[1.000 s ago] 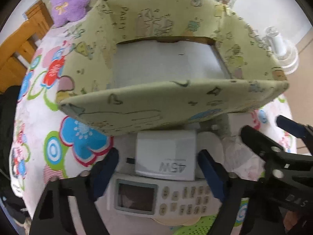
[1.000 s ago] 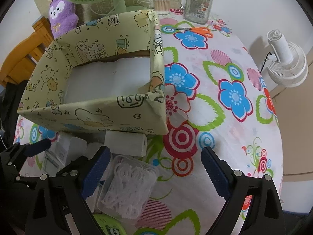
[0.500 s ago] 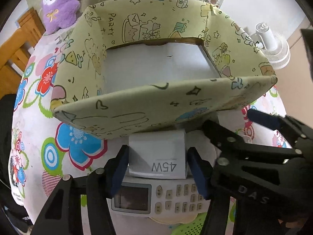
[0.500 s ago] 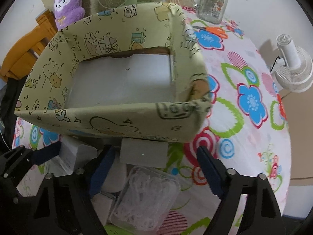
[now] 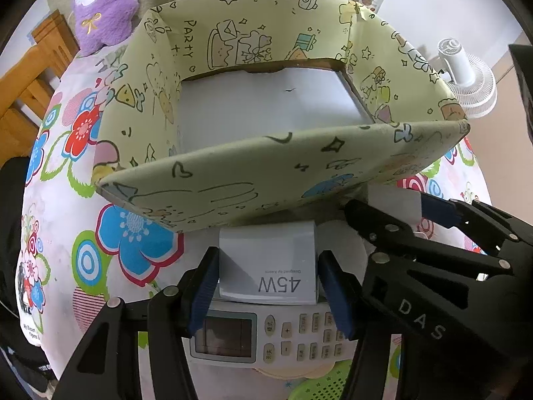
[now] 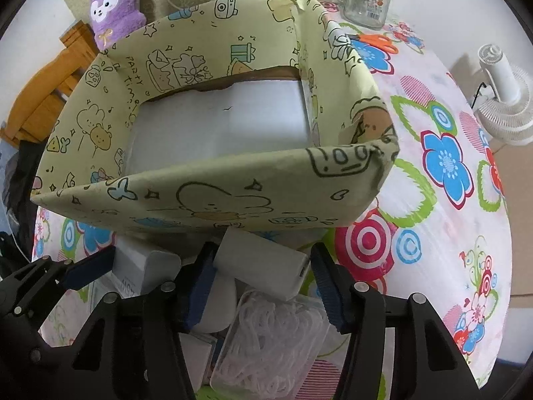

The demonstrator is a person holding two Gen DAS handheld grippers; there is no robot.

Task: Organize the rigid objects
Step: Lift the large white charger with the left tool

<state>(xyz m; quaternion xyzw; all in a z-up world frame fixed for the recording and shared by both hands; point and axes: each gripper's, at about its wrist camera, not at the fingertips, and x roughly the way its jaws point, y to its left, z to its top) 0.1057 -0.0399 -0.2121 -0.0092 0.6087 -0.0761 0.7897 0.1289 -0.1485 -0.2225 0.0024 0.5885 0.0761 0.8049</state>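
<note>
my left claw (image 5: 268, 278) is clamped on the white 45w charger (image 5: 266, 265), just near of the yellow box (image 5: 233, 193). my right claw (image 6: 263, 275) squeezes a white power bank (image 6: 263, 263) beside it.

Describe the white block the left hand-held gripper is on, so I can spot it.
Find the big yellow-green cartoon box on the flowered tablecloth. Just in front of its near wall, between the left hand-held gripper's blue pads, lies the white charger block. It rests on a white remote and alone bears "45W".
</note>
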